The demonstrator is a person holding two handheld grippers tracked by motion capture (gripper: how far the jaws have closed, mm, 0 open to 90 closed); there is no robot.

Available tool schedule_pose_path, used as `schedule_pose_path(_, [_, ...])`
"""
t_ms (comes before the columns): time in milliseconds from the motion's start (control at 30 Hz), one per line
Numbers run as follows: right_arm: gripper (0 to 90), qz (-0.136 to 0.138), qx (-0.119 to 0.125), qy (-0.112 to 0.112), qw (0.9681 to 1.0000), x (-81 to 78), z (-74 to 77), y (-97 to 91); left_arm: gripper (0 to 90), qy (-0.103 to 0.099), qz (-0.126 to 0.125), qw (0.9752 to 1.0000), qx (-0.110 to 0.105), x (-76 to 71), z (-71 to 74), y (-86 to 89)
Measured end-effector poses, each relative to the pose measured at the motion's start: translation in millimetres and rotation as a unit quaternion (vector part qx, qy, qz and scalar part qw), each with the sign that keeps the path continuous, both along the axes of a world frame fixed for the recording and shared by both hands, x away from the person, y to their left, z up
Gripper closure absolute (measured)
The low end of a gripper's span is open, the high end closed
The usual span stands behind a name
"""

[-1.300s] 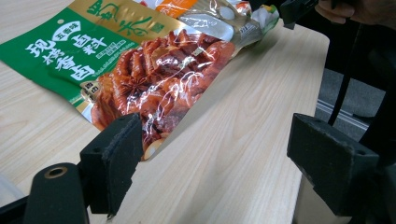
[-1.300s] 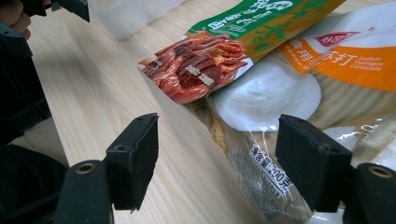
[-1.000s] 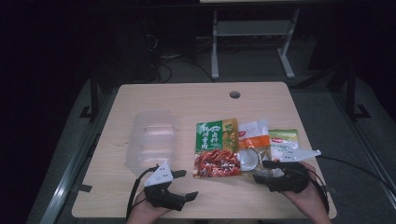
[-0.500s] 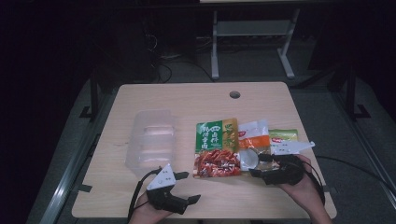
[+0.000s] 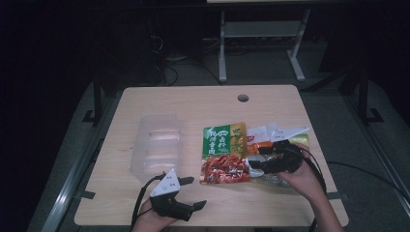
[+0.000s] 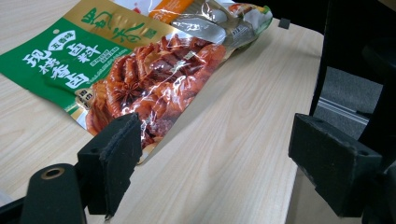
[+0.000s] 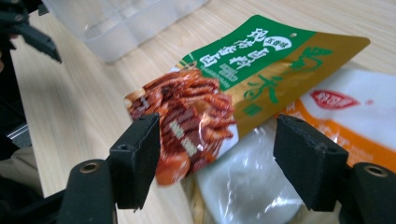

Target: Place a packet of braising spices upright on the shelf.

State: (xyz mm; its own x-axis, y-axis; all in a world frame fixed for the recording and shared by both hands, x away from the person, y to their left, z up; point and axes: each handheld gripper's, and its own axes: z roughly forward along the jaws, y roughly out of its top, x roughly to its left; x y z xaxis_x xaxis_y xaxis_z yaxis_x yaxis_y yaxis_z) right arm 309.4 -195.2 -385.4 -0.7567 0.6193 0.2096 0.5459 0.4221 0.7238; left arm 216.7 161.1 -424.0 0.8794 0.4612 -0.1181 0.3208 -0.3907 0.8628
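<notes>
A green, gold and red food packet lies flat near the table's middle right. Beside it are a white and orange packet and a clear pouch. My right gripper is open, its jaws straddling the red packet's near corner and the clear pouch. My left gripper is open at the table's front edge, left of the red packet, with bare wood between its jaws.
A clear plastic container stands left of the packets. The wooden table has a cable hole at the back. A grey frame stands on the dark floor behind.
My right gripper has moved left over the packets' near edge. My left gripper has drifted slightly back toward the front edge.
</notes>
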Motion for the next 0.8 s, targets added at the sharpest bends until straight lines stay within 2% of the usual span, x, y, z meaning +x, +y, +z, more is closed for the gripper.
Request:
schedule_pose_path(33, [31.0,-0.004,-0.004,0.009,0.9999,8.1,2.5,4.2,17.1,0.000,0.000,1.0000,0.000,0.2,-0.1,-0.1])
schedule_pose_path(67, [31.0,-0.004,-0.004,0.009,0.9999,8.1,2.5,4.2,17.1,0.001,0.000,1.0000,0.000,0.2,-0.2,-0.3])
schedule_pose_path(167, [32.4,0.000,-0.012,0.015,0.9998,20.8,4.8,8.8,17.1,0.000,0.000,1.0000,0.003,0.6,-0.3,-0.9])
schedule_pose_path(267, [32.8,-0.006,-0.014,0.029,0.9995,32.0,5.5,12.0,17.1,-0.002,-0.001,1.0000,0.007,0.7,0.1,-1.1])
schedule_pose_path(367, [34.0,-0.013,-0.016,0.039,0.9990,43.7,6.5,14.8,17.1,-0.003,0.001,1.0000,0.002,1.3,-0.6,-2.1])
schedule_pose_path(467, [33.8,-0.014,-0.018,0.040,0.9989,48.9,7.5,16.0,17.2,-0.001,0.000,1.0000,0.008,1.8,-0.6,-1.9])
schedule_pose_path(500, [33.8,-0.021,-0.015,0.048,0.9985,50.4,8.7,17.6,17.1,-0.001,0.001,1.0000,0.009,2.1,-0.9,-1.8])
schedule_pose_path(567, [33.6,-0.019,-0.013,0.057,0.9981,54.5,11.5,20.8,17.2,0.003,0.003,1.0000,0.006,1.4,-0.7,-1.3])
schedule_pose_path(633, [33.6,-0.020,-0.017,0.054,0.9982,55.5,12.0,22.2,17.2,-0.001,0.000,0.9999,0.011,0.9,-0.2,-0.9])
schedule_pose_path(800, [34.9,-0.024,-0.019,0.068,0.9972,66.8,11.5,22.2,17.2,-0.002,0.002,1.0000,0.008,0.9,0.0,-1.4])
